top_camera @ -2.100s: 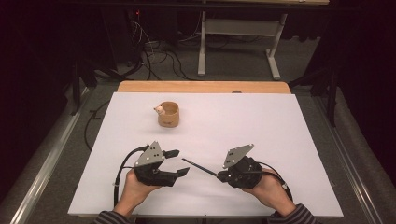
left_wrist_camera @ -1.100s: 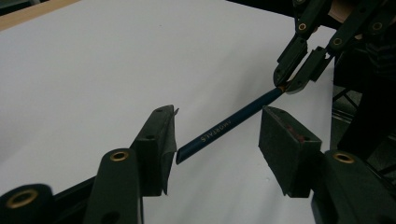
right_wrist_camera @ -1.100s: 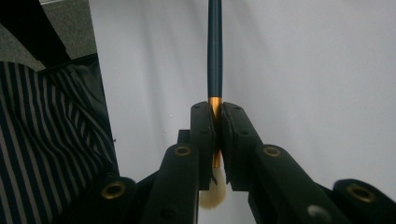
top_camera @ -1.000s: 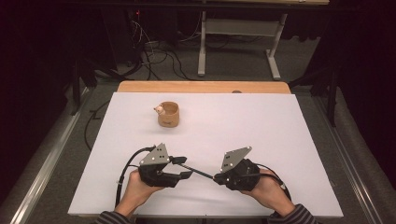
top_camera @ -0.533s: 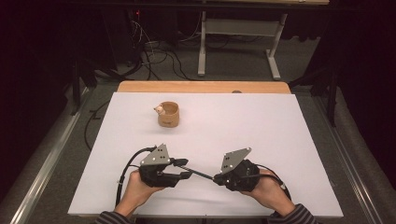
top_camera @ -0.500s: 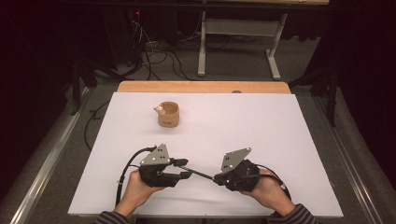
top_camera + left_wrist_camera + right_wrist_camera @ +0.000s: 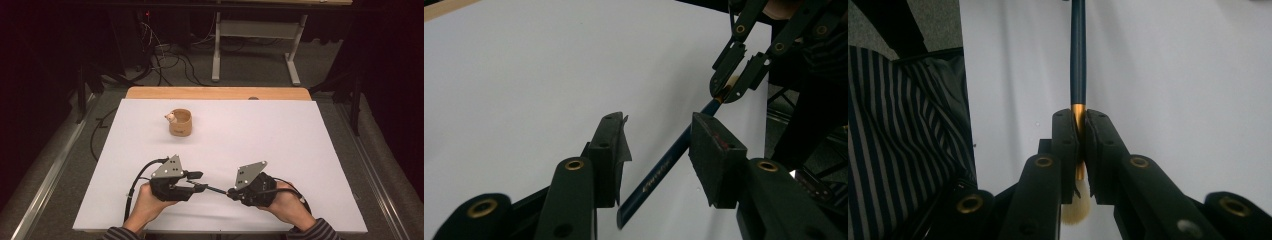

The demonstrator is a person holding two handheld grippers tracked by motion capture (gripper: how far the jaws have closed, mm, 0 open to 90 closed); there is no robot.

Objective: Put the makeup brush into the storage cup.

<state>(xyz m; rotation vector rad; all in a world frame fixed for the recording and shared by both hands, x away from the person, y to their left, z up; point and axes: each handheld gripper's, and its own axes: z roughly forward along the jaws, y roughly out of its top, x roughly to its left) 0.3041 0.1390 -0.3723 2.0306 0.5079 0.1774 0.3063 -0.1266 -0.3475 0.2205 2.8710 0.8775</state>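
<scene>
We note a dark-blue-handled paintbrush (image 7: 664, 167) with a gold ferrule and pale bristles. The right gripper (image 7: 1078, 150) has its fingers clenched on the ferrule; the handle runs low over the counter (image 7: 300, 150) between the left gripper's (image 7: 659, 155) released fingers — untouched. White counter surface; wooden cup (image 7: 180, 122) well apart; dark room, cables on the floor.

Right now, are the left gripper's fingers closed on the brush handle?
No, the left gripper is open, with the blue brush handle lying loose between its fingers.
</scene>
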